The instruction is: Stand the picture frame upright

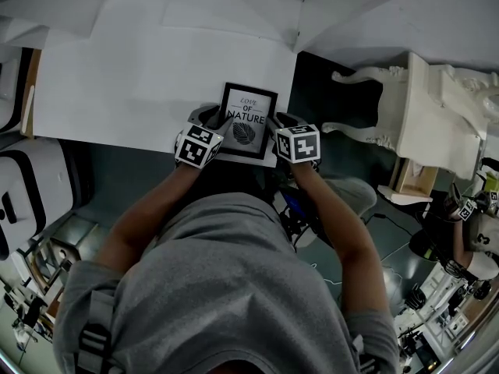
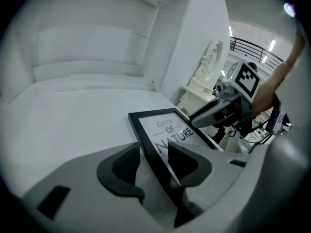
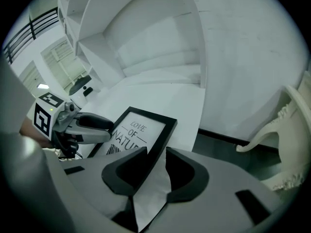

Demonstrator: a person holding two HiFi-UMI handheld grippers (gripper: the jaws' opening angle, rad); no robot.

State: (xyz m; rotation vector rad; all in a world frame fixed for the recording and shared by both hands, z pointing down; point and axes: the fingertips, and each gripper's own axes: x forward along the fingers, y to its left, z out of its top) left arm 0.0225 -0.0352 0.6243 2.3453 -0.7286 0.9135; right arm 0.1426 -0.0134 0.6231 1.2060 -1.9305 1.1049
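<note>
Left gripper, right gripper: jaws apart, straddling picture frame edges.

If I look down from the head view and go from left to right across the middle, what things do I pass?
grey left claw → black-framed picture with a leaf print → grey right claw → white carved furniture piece
</note>
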